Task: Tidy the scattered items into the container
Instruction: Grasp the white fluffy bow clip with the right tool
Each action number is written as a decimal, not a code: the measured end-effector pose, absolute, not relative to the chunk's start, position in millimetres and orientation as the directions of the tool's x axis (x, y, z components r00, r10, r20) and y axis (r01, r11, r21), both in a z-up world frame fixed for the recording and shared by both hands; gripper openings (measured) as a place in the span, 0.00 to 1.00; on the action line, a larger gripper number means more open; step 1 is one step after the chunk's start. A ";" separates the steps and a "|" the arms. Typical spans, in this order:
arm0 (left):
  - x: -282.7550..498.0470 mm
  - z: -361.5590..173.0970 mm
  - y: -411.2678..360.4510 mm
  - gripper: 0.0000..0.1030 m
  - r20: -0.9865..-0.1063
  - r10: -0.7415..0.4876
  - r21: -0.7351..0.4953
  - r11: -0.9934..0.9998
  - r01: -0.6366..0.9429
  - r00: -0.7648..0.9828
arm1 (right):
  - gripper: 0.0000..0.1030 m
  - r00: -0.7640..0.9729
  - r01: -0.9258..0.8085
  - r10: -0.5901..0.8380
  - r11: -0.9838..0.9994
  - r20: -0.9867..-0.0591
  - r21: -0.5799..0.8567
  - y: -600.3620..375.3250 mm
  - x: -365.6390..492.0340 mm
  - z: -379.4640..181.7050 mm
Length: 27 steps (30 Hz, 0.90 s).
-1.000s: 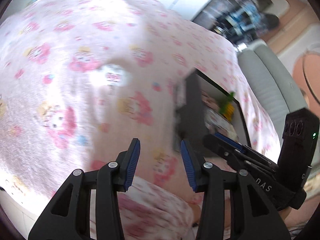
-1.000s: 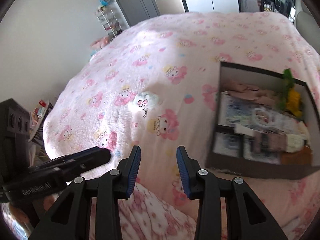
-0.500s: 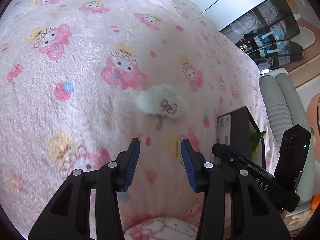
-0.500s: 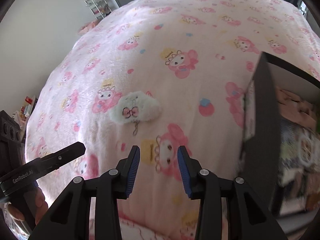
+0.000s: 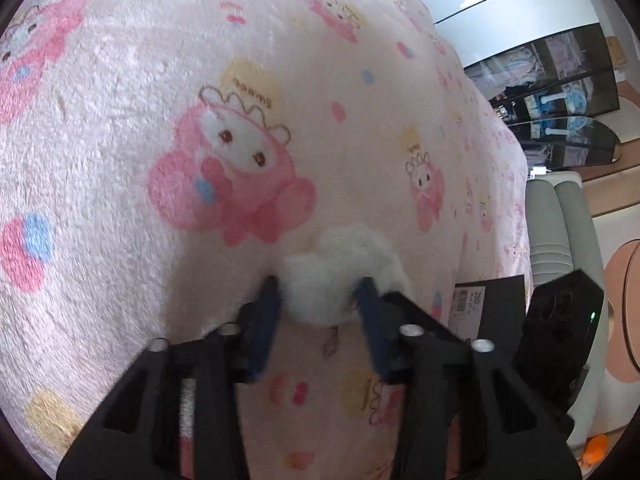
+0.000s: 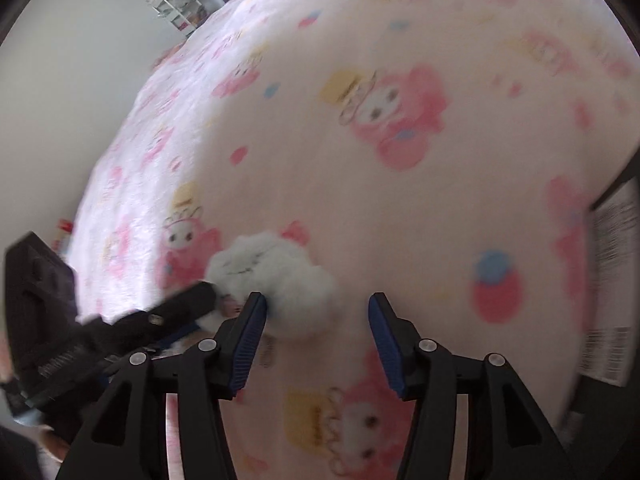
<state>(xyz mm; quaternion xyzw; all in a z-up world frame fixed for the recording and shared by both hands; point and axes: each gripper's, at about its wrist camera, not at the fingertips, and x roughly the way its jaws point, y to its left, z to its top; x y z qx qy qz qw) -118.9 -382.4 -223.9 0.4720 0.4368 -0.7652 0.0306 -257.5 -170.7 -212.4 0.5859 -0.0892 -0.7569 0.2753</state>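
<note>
A white fluffy cloud-shaped charm (image 5: 340, 264) with a small metal chain (image 5: 330, 342) lies on the pink cartoon-print blanket (image 5: 200, 80). My left gripper (image 5: 320, 292) points down at it. Its jaws are closing, with the charm between them and both blue pads against the fluff. In the right wrist view the charm (image 6: 272, 268) sits just left of my right gripper (image 6: 316, 304), which stands open with only blanket between its fingers. Its left pad brushes the charm's edge. The left gripper's fingers (image 6: 192, 300) come in from the left. The black box (image 5: 488, 300) stands to the right.
The black box wall (image 6: 612, 280) with a printed label stands at the right edge of the right wrist view. A grey padded sofa (image 5: 560, 220) and dark glass shelves (image 5: 560, 100) lie beyond the bed. A small rack (image 6: 176, 0) stands against the far wall.
Both grippers have dropped toward the blanket and closed in on the white charm. The left jaws now straddle it and have narrowed. The box has slid out toward the right edge.
</note>
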 end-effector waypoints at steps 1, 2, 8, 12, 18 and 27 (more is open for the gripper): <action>-116.7 -220.6 -378.3 0.32 -0.751 0.362 -0.635 -0.627 0.452 -0.552 | 0.31 -0.157 0.301 -0.538 -0.825 -0.828 0.479 -170.0 -256.6 -211.6; -112.9 -215.2 -374.0 0.30 -0.752 0.354 -0.628 -0.640 0.443 -0.556 | 0.28 -0.162 0.306 -0.548 -0.819 -0.821 0.486 -169.3 -254.4 -207.3; -76.6 -175.5 -352.9 0.28 -0.737 0.333 -0.623 -0.672 0.400 -0.589 | 0.24 -0.203 0.371 -0.560 -0.803 -0.804 0.466 -158.1 -222.5 -167.7; -49.3 -149.4 -330.1 0.28 -0.731 0.327 -0.616 -0.694 0.373 -0.599 | 0.24 -0.220 0.401 -0.561 -0.798 -0.798 0.450 -140.1 -185.5 -140.4; -8.1 -104.8 -269.4 0.28 -0.711 0.364 -0.621 -0.726 0.294 -0.602 | 0.24 -0.261 0.402 -0.578 -0.793 -0.773 0.458 -78.6 -123.3 -101.2; 4.8 -98.3 -113.6 0.29 -0.753 0.465 -0.563 -0.822 0.089 -0.466 | 0.25 -0.354 0.349 -0.486 -0.862 -0.799 0.369 59.1 -37.2 -84.9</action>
